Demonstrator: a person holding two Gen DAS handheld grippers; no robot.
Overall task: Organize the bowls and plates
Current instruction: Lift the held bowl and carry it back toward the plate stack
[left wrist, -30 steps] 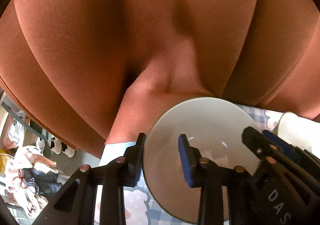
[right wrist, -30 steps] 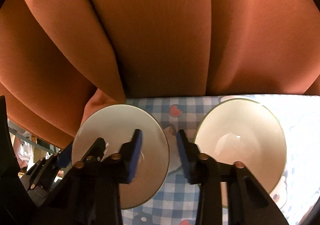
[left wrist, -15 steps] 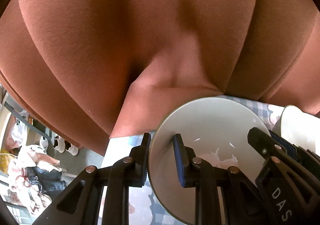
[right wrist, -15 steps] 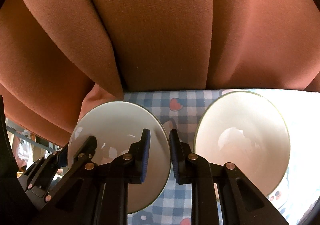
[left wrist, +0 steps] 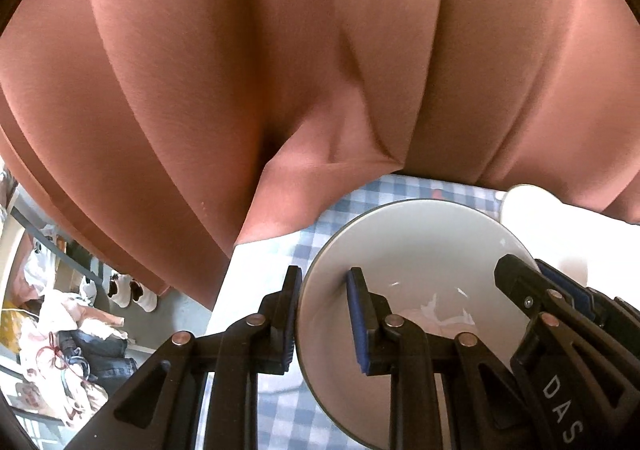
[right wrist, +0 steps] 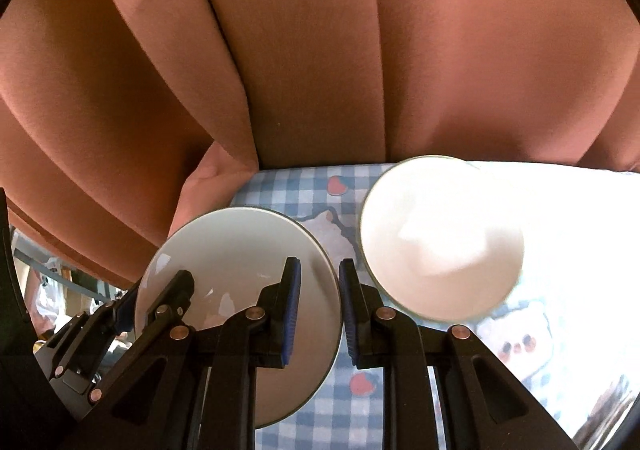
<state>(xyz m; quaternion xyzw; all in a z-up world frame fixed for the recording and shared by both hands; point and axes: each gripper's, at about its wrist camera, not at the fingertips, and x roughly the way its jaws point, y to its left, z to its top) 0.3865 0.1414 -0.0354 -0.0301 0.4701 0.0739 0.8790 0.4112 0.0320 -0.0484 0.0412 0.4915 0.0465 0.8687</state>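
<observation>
A shallow, round, grey-white ceramic plate (left wrist: 420, 250) sits tilted at the near left of the worktop (right wrist: 280, 186), which is covered in a blue-and-white checked cloth with strawberry prints. The left claw (left wrist: 324, 318) pinches the plate's left rim and the right claw (right wrist: 318, 314) pinches its right rim, each nearly closed with 1 pad inside the rim and 1 outside. Gripping opposite edges likely keeps the plate level and steady while it is carried. Just to the right rests a deeper, round, white ceramic bowl (right wrist: 440, 238), ungripped, apparently the next piece to sort. Rust-brown pleated curtains (right wrist: 320, 50) hang along the far edge.
</observation>
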